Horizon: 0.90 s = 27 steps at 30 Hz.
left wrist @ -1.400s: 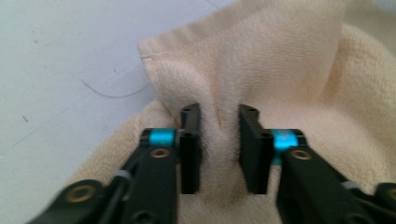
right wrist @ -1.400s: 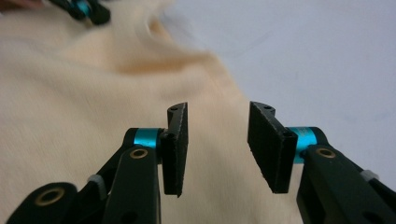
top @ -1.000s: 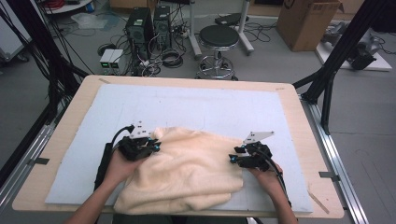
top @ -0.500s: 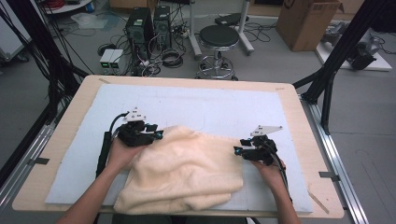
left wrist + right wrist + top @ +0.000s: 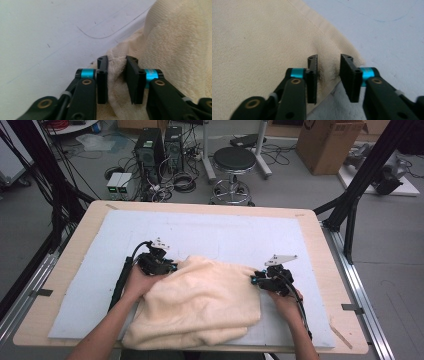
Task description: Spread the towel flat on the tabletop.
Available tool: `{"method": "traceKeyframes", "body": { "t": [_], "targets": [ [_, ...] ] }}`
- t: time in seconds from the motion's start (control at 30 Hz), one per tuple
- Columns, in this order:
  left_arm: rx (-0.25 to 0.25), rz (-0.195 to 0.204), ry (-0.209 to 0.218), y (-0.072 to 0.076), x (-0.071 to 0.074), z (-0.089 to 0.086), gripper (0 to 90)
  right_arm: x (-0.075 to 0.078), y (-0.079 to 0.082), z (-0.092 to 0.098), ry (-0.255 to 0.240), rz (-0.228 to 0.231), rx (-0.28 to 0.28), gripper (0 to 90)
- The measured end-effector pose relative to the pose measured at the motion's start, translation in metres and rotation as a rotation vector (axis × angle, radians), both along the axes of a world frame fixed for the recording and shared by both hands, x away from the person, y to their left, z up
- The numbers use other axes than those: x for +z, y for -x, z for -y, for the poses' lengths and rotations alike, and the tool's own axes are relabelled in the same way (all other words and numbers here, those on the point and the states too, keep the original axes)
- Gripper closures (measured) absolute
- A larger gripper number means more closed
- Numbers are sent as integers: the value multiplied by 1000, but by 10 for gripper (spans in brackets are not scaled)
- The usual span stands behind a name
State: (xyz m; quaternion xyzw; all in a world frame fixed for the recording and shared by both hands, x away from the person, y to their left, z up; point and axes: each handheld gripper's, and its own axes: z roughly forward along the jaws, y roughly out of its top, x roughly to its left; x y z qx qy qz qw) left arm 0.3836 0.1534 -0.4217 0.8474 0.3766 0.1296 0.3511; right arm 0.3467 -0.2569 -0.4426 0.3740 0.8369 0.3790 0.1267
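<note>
The towel (image 5: 197,305), cream terry cloth, lies folded over on the near half of the blue mat (image 5: 230,232), and both grippers are at its far corners. In the left gripper view the left gripper (image 5: 116,75) has its jaws drawn in on a bunched ridge of the towel's hem (image 5: 117,61); they have just been closing, and the cloth fills the gap between the pads, so I judge it pinched. In the right gripper view the right gripper (image 5: 328,76) likewise has a puckered fold of the towel's corner (image 5: 329,68) between its jaws, which have also just been closing; the cloth looks gathered and gripped there.

From above, the left gripper (image 5: 159,265) sits at the towel's far left corner and the right gripper (image 5: 270,281) at its far right edge, well apart from each other. The towel already shows at least one fold: a doubled layer is visible along the near edge. My reading is that a further fold is in hand, with both corners taken but not yet lifted or carried across. The wooden table (image 5: 320,245) holds no container.
</note>
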Motion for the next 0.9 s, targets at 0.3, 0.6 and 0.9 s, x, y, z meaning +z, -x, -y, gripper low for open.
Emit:
{"method": "traceKeyframes", "body": {
  "t": [0.3,0.6,0.9],
  "targets": [
    [103,143,29,9,20,-22,834,7,2,-3,11,24,29,855],
    [119,187,78,19,31,-42,843,33,0,-8,-26,94,41,856],
    [141,211,98,22,36,-58,844,50,-4,-16,-64,128,67,857]
  ]
}}
